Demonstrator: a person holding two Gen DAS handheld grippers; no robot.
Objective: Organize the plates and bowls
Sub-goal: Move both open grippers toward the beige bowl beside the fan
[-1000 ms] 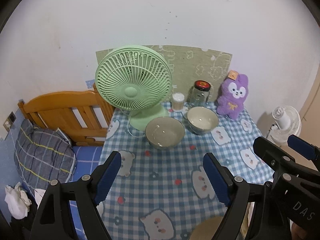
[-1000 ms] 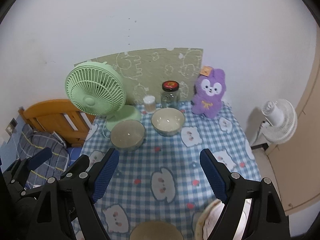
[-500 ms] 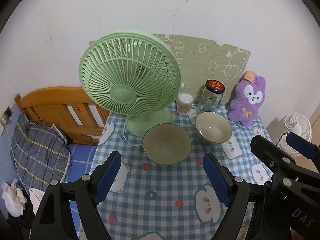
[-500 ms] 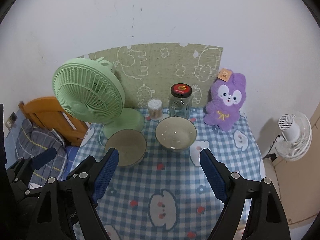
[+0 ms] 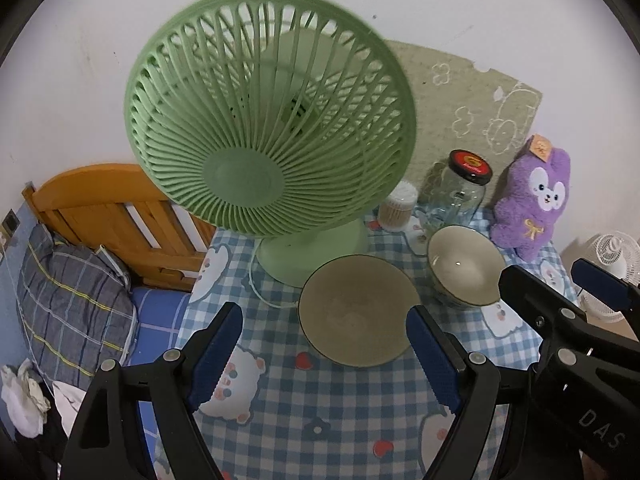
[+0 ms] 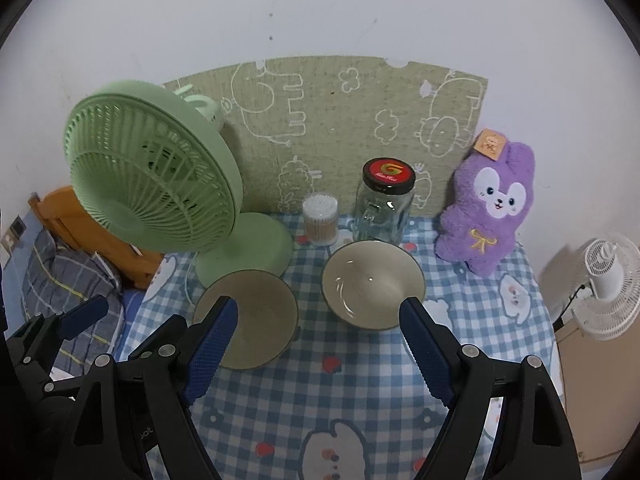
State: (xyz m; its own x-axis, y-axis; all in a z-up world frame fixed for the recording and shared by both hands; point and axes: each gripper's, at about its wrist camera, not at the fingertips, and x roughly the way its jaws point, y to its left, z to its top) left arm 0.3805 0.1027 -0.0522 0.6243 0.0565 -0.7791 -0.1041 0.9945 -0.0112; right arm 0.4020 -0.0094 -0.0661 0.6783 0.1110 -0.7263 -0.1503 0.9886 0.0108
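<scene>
Two cream bowls stand on the blue checked tablecloth [image 5: 320, 420]. The left bowl [image 5: 358, 310] sits in front of the green fan base; it also shows in the right wrist view [image 6: 256, 318]. The right bowl [image 5: 466, 266] stands near the glass jar and shows in the right wrist view too [image 6: 372, 282]. My left gripper [image 5: 324, 354] is open and empty, just short of the left bowl. My right gripper [image 6: 318, 346] is open and empty, just short of both bowls. No plates are in view.
A green fan [image 5: 272, 120] stands close behind the left bowl. A glass jar with a red lid [image 6: 386, 204], a cotton swab tub [image 6: 320, 220] and a purple plush rabbit [image 6: 488, 208] line the back. A wooden bed frame [image 5: 108, 208] lies left of the table.
Both grippers have moved forward over the table toward the bowls and fan. The plates at the near edge have dropped out of view. Both stay open.
</scene>
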